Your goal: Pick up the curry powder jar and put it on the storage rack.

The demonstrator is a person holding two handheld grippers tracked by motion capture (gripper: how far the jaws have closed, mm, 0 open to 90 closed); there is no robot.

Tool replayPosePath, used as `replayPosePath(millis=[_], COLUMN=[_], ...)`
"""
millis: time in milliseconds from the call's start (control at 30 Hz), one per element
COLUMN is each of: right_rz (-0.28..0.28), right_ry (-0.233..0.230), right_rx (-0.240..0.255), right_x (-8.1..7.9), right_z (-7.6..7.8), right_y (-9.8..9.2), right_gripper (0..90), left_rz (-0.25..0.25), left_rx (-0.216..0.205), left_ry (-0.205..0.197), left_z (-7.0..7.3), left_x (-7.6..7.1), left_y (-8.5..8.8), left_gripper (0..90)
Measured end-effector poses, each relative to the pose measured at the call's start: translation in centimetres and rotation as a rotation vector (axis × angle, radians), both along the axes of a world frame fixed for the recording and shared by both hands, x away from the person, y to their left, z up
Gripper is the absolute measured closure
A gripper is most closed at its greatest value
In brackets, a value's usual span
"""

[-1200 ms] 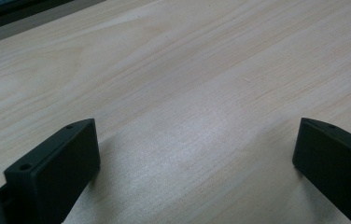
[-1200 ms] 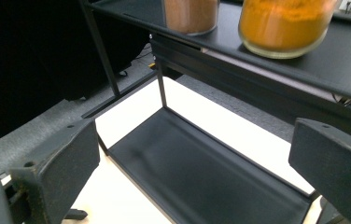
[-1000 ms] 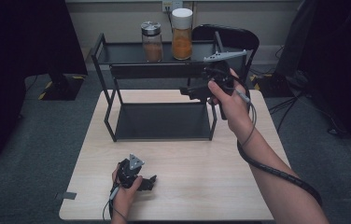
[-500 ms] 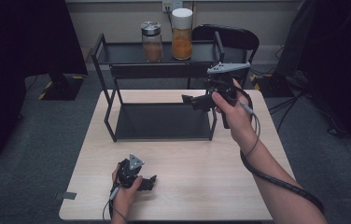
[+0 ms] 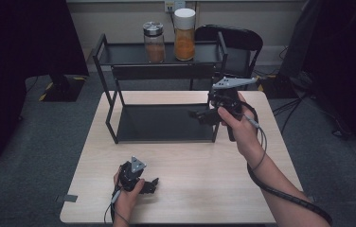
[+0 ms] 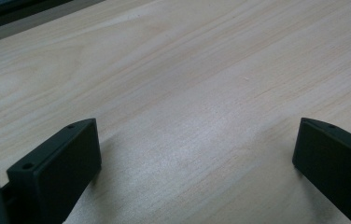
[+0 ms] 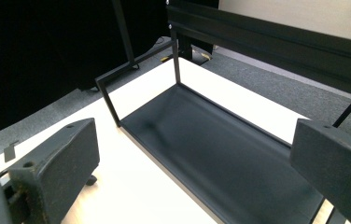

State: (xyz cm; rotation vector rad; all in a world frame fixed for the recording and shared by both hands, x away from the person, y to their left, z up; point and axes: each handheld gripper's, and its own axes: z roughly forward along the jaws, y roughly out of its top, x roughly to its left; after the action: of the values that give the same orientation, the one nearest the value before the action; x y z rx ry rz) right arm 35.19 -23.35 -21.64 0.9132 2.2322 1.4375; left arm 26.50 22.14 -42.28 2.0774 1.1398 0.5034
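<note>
The right hand point(image 5: 235, 125) is raised above the table's point(image 5: 181, 189) right side, forearm reaching up from the bottom right corner with a cable looped around the wrist. It holds the right gripper point(image 5: 200, 115) level, pointing left across the front right post of the rack point(image 5: 162, 124). In the right gripper view the jaws stand wide apart with nothing between them, looking down on the rack's dark lower shelf point(image 7: 220, 149).

The left hand point(image 5: 126, 194) rests low near the table's front edge, left of centre, only wrist and fingers showing at the bottom. The left gripper point(image 5: 153, 184) lies on the wood, pointing right. In its own view the jaws are spread wide and empty, bare tabletop point(image 6: 187, 93) between them.

The rack stands across the back half of the table. On its top shelf, toward the right, sit two jars: a steel-lidded jar point(image 5: 154, 41) and, just beside it, a white-lidded jar point(image 5: 184, 34) with orange contents. A chair point(image 5: 235, 40) behind the rack is partly hidden by it. The room's sides are too dark to make out.
</note>
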Motion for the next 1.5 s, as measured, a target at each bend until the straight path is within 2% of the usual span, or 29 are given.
replayPosePath(millis=[300,600,800,1500], right_rz=[0.032,0.050,0.057,0.089], right_ry=[0.006,0.046,0.049,0.084], right_rx=[-0.007,0.003,0.002,-0.019], right_x=[-0.4,-0.4,-0.5,-1.0], right_z=[-1.4,-3.9,-5.1,-8.8], right_y=[-0.1,-0.5,-0.8,-3.0], right_gripper=[0.6,0.6,0.6,0.7], left_rz=[0.000,0.000,0.001,0.001], left_rx=[0.001,0.000,-0.001,-0.001], left_ry=[0.000,0.000,0.000,0.000], left_z=[0.0,0.0,0.0,0.0], left_x=[0.0,0.0,0.0,0.0], left_y=[0.0,0.0,0.0,0.0], left_gripper=[0.3,0.3,0.3,0.3])
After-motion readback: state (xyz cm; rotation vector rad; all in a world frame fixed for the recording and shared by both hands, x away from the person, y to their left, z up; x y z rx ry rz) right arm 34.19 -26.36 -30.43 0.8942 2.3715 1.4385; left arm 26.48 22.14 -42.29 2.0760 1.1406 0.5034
